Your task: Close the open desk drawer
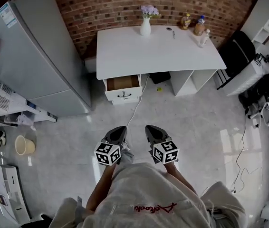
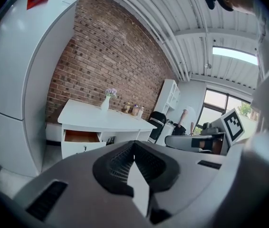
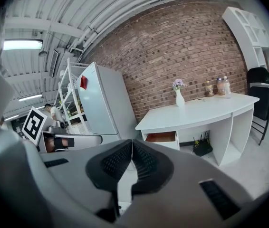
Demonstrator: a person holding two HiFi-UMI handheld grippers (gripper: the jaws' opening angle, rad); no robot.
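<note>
A white desk [image 1: 158, 51] stands against the brick wall. Its top left drawer [image 1: 123, 87] is pulled out, showing a brown inside and a white front with a small dark handle. The drawer also shows in the left gripper view [image 2: 81, 137] and the right gripper view [image 3: 161, 137]. My left gripper [image 1: 119, 131] and right gripper [image 1: 152, 130] are held side by side over the floor, well short of the desk. Both are shut with nothing between their jaws. In each gripper view the jaws [image 2: 134, 148] [image 3: 130, 148] meet at the tips.
A tall grey fridge [image 1: 39, 56] stands left of the desk. A white cable [image 1: 135, 107] runs across the floor from the desk toward me. A vase of flowers [image 1: 146, 23] and bottles [image 1: 200, 27] sit on the desk. A beige bucket [image 1: 24, 145] is at the left, clutter and a white heater [image 1: 248, 77] at the right.
</note>
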